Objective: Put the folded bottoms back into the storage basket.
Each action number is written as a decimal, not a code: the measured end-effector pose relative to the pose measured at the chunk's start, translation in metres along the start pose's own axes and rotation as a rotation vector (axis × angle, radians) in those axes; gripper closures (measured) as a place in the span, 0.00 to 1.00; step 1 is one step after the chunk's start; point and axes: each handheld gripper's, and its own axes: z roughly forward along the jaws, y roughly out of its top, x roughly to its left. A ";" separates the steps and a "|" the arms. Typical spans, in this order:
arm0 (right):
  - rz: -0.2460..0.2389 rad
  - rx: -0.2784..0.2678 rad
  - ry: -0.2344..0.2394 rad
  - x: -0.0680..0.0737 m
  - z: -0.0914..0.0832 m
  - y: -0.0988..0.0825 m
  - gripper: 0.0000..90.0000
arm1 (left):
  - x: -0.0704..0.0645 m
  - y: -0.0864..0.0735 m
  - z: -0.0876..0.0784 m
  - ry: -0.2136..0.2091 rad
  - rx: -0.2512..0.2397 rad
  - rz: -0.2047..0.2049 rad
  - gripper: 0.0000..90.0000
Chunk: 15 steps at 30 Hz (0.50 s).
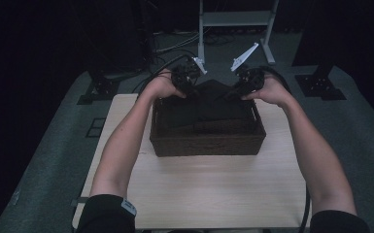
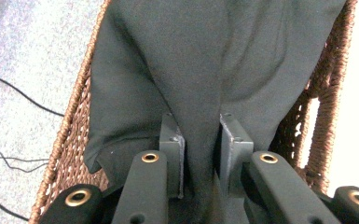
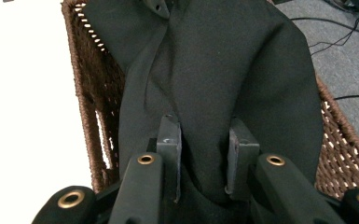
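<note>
Cloth: black cloth (image 1: pixel 209 109) lies in the basket, raised at its far edge where both grippers hold it.
Basket: brown wicker basket (image 1: pixel 206 144) stands on the desk, toward the far side.
Left gripper (image 2: pixel 200 154): jaws clamped on a fold of cloth.
Right gripper (image 3: pixel 204 154): jaws pinching a thicker fold of cloth.
Desk: pale wooden desk (image 1: pixel 213 189), grey carpet (image 1: pixel 53 145) around it.

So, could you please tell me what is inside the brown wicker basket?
The rectangular brown wicker basket holds a black cloth, pinched by the left tongs and right tongs. The cloth hides whatever lies beneath it.
</note>
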 end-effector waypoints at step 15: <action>0.006 0.039 0.046 -0.002 0.033 -0.008 0.80 | 0.001 -0.025 0.033 -0.039 0.035 -0.045 0.87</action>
